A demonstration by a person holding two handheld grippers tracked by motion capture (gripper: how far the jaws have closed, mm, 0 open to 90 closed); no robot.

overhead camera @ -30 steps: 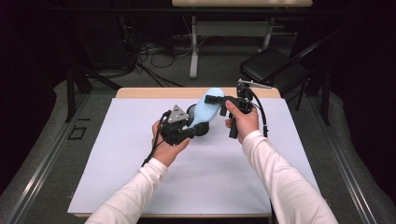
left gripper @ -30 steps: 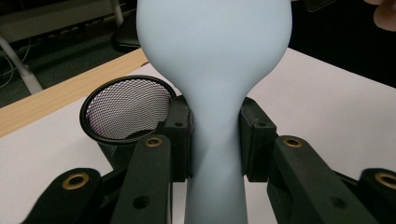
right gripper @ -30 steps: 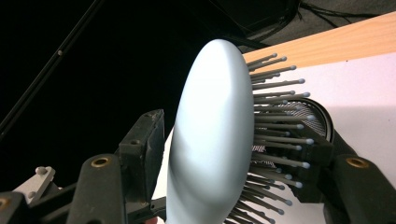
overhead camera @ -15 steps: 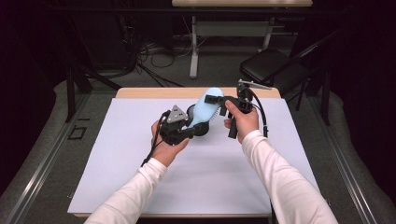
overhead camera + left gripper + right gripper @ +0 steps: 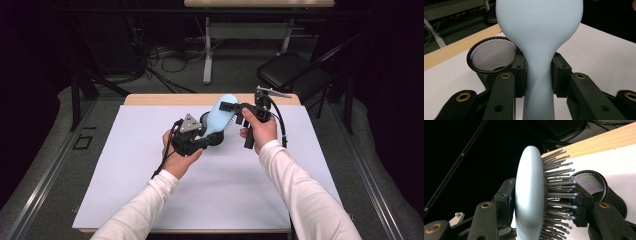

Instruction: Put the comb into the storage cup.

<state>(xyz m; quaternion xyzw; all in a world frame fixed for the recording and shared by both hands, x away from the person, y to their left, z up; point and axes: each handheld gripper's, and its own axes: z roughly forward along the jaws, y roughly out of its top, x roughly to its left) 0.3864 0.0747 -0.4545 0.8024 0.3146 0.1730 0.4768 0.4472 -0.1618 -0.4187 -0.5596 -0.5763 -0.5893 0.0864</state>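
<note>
White table sheet (image 5: 220,195), matte, wooden strip at its far edge. Black mesh cup (image 5: 492,53), round, lying tilted, its inside partly shadowed. Pale-blue hairbrush (image 5: 220,117), smooth, held above the sheet: left gripper (image 5: 539,75) clamps its narrow handle; right gripper (image 5: 544,200) pinches the bristled head, handle end cut off.

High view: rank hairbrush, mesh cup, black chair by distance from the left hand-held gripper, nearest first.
From the left hand-held gripper:
1. Hairbrush, handle clamped in its jaws.
2. Mesh cup, lying just behind it on the table.
3. Black chair, on the floor beyond the table, far right.
</note>
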